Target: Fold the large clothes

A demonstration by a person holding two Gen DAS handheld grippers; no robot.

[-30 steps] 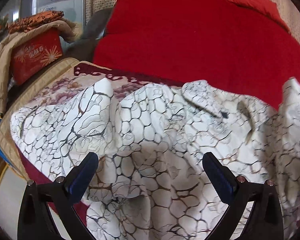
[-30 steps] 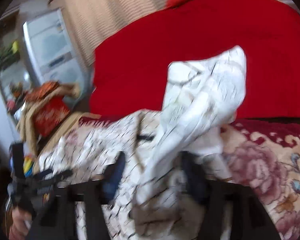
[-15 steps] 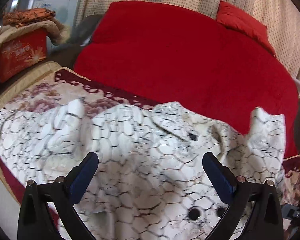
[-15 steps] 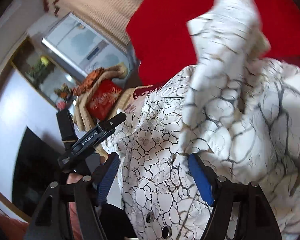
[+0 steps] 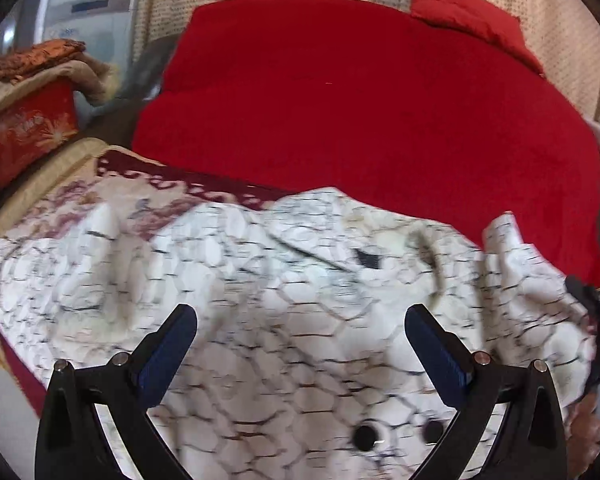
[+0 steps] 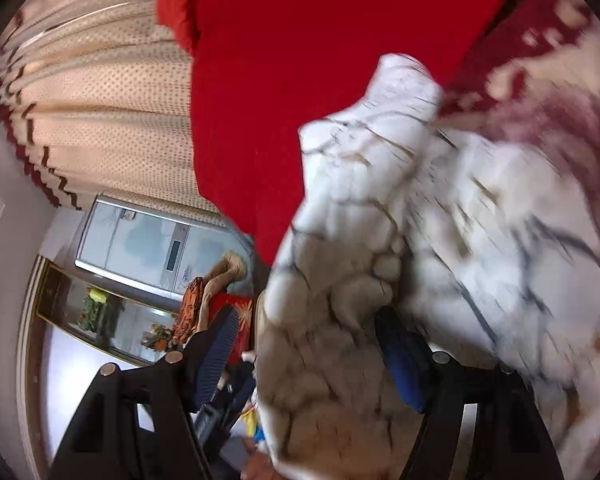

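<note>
A large white shirt with a dark crackle print (image 5: 300,300) lies crumpled on a floral bedspread (image 5: 112,192). Two dark buttons (image 5: 366,436) show near its front edge. My left gripper (image 5: 300,344) hovers just over the shirt with its blue-padded jaws wide apart and nothing between them. In the right wrist view, tilted hard, a bunch of the same shirt (image 6: 400,240) fills the gap of my right gripper (image 6: 308,344). Its jaws stand apart around the cloth. The picture is blurred, so whether the pads pinch the cloth is unclear.
A red blanket (image 5: 360,100) covers the bed behind the shirt, with a red pillow (image 5: 468,24) at the back. A red box draped with beige cloth (image 5: 32,120) stands at the left. Curtains (image 6: 100,100) and a cabinet (image 6: 148,248) are behind.
My right gripper has swung round and rolled sharply with the shirt bunch in its gap. The shirt has shifted across the bedspread. My left gripper stayed open and pulled back slightly.
</note>
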